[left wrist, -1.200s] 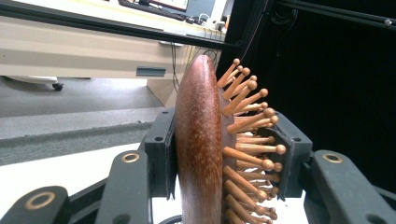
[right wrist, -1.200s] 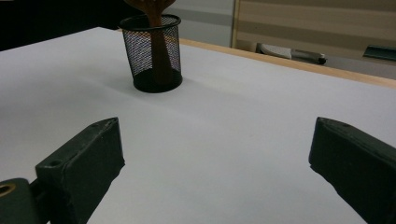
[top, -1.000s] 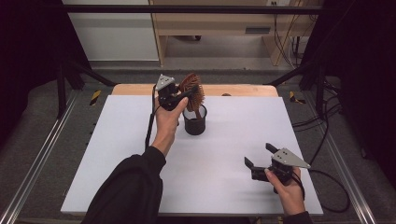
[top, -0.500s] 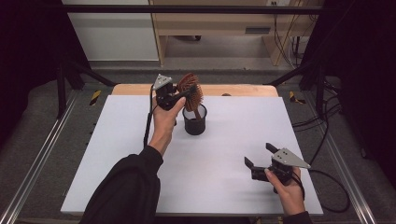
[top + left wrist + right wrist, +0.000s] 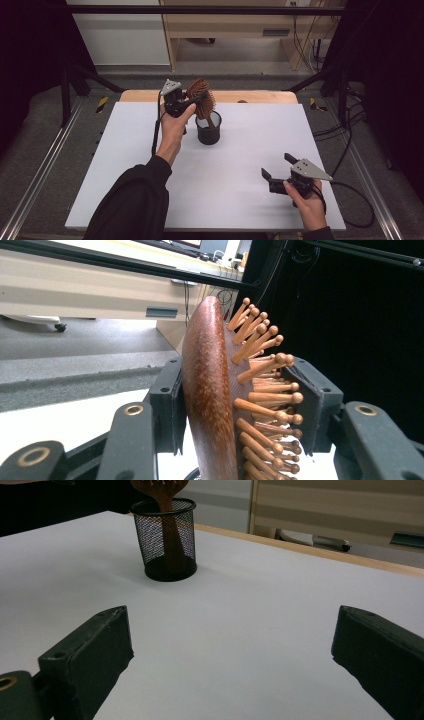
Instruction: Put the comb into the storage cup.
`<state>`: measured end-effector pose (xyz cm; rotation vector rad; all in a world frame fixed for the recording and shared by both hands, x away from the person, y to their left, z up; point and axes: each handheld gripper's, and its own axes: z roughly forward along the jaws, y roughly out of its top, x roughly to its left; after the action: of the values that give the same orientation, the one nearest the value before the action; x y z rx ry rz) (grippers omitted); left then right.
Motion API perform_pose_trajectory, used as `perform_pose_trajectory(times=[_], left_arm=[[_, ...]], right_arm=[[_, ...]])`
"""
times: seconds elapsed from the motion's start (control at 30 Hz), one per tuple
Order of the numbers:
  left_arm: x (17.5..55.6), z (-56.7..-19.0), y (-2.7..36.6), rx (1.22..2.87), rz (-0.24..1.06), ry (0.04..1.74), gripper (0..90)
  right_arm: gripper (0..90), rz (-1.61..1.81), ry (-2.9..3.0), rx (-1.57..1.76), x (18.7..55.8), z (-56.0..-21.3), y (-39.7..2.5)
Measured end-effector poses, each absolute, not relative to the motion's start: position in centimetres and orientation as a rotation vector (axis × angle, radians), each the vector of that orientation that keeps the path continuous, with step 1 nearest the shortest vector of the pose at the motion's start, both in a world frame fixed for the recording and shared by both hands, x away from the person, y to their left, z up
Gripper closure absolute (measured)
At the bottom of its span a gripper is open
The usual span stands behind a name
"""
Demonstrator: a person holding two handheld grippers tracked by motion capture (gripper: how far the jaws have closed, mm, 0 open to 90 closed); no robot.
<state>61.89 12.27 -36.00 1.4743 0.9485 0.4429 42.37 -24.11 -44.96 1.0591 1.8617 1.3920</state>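
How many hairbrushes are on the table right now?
1: a wooden hairbrush, head clamped in the left gripper, handle down inside the black mesh cup.

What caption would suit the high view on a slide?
Left gripper holds a wooden hairbrush with its handle in a black mesh cup; right gripper rests open on the white table.

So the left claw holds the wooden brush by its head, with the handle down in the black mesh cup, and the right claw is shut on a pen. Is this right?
Not quite: the right claw holds no pen. The right gripper view shows its jaws wide apart above bare table. The rest stands: the left claw grips the wooden brush by its head, handle in the black mesh cup.
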Motion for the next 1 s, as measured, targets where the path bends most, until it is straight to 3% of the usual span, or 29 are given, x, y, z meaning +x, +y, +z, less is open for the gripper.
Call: perform_pose_trajectory(times=[1.0], left_arm=[[62.8,-36.8,14.2,1.468,0.445,1.018,42.5]], right_arm=[[3.0,1.387,1.862,1.058,42.4,-45.0,-24.1]])
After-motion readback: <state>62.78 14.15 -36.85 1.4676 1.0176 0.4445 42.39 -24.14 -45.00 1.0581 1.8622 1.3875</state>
